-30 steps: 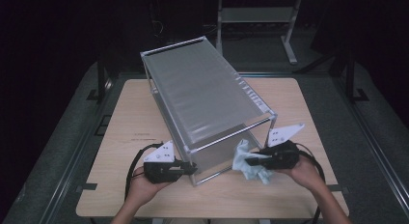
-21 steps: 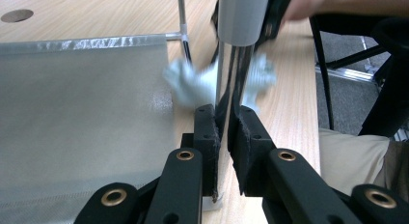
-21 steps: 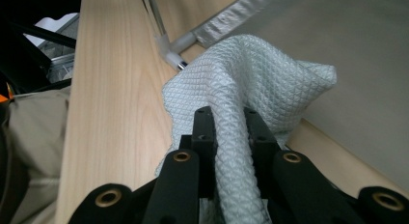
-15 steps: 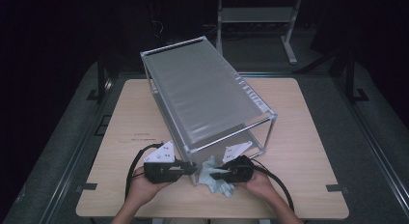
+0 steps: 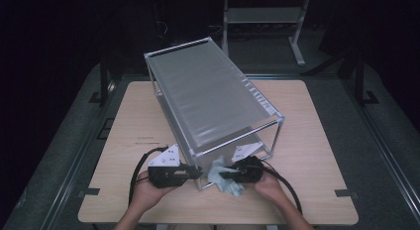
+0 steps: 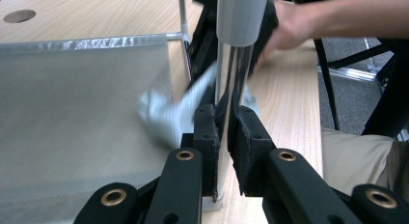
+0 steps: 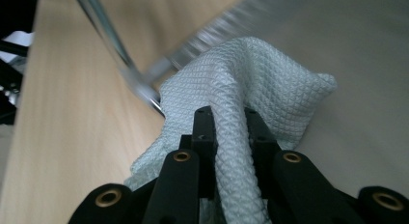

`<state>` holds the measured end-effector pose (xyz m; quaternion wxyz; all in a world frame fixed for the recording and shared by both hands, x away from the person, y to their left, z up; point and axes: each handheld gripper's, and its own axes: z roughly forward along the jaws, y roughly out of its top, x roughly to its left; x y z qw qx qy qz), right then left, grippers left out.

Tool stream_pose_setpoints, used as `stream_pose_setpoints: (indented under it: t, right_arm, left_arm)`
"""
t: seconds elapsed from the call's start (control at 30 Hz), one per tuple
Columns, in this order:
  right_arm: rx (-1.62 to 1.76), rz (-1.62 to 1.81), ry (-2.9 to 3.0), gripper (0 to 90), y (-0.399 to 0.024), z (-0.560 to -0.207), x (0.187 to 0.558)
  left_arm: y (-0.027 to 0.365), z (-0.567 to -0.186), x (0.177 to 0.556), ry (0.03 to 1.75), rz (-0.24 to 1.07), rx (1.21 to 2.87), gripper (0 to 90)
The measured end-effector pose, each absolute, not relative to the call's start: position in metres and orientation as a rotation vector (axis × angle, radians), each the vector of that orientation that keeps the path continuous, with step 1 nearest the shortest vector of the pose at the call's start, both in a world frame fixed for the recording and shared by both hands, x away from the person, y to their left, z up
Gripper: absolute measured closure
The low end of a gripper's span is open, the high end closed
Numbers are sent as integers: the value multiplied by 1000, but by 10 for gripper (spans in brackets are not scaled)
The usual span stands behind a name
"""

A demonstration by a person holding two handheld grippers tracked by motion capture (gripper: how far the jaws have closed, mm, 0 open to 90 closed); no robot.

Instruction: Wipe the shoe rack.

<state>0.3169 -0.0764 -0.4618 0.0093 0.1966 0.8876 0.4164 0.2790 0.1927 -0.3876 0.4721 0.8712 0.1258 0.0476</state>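
Note:
A metal-framed rack [image 5: 213,101] with ribbed translucent panels stands slantwise on the wooden table [image 5: 317,121]. My left gripper [image 5: 198,173] is shut on the rack's near corner post [image 6: 234,64]; its pads [image 6: 207,132] clamp the shiny tube from both sides. My right gripper [image 5: 223,175] is shut on a pale waffle-weave cloth [image 7: 251,74], which bunches between its jaws and lies against a chrome rod [image 7: 115,45] of the frame. In the high view the cloth [image 5: 233,188] hangs at the rack's near open end, just right of the held post. The left gripper view catches the cloth [image 6: 164,113] blurred beside the post.
The rack's mesh panel [image 6: 82,118] runs along the left of the held post. Bare table lies to the rack's right [image 5: 307,155] and left [image 5: 129,116]. A metal stand [image 5: 262,14] is on the dark floor behind the table. Black cables [image 5: 141,160] trail from both grippers.
My right gripper has carried the cloth left and down, from the rack's front right corner to the near end beside the held post. The left gripper has stayed on the post.

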Motion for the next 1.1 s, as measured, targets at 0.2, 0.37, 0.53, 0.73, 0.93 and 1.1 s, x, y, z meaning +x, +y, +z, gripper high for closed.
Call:
stream_pose_setpoints:
  t: [0.2,0.37,0.53,0.73,0.93,1.1]
  right_arm:
    - [551,1299,2794,783,-51,-463,314]
    - [713,1265,2740,784,-85,-462,325]
    - [670,1294,2748,783,-76,-463,323]
    - [603,1295,2772,783,-55,-465,318]
    - [682,1292,2751,783,-77,-464,326]
    - [538,1349,2808,783,-46,-467,318]
  left_arm:
    - [193,-388,279,307,117,2132,807]
    - [193,-387,279,306,118,2135,806]
    - [192,-387,279,307,118,2137,806]
    - [194,-388,279,306,116,2131,808]
    - [193,-387,279,304,116,2137,806]
    - [195,-387,279,305,117,2137,808]
